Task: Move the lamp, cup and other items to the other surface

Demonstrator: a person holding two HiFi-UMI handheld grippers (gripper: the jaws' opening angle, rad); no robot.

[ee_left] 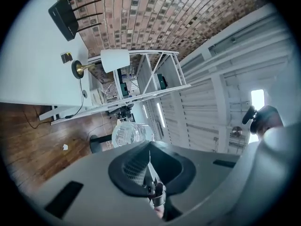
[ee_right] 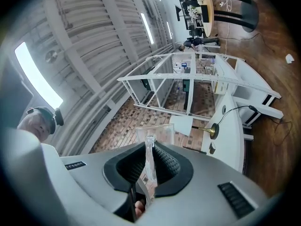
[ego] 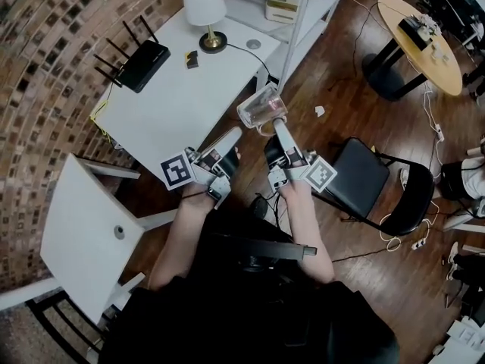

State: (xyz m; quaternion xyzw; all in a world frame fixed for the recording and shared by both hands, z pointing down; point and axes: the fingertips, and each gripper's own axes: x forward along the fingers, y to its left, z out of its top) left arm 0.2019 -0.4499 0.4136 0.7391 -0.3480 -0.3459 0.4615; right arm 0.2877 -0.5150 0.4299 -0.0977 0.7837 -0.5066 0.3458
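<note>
Between the right gripper's (ee_right: 149, 149) jaws: wall of the clear cup (ego: 262, 106), clamped; the cup hangs off the tabletop's (ego: 174, 112) near right corner. Jaws of the left gripper (ee_left: 149, 160) together, empty. Second tabletop (ego: 79, 218) lies leftward, the likely set-down spot.

The lamp (ego: 204, 6) has the top of its shade cut off by the top edge of the head view, and the small dark thing (ego: 192, 59) beside its base is too small to tell what it is. In the right gripper view most of the cup (ee_right: 155, 132) is hidden behind the right gripper (ee_right: 149, 149), and in the left gripper view the left gripper (ee_left: 149, 155) hides part of it.
</note>
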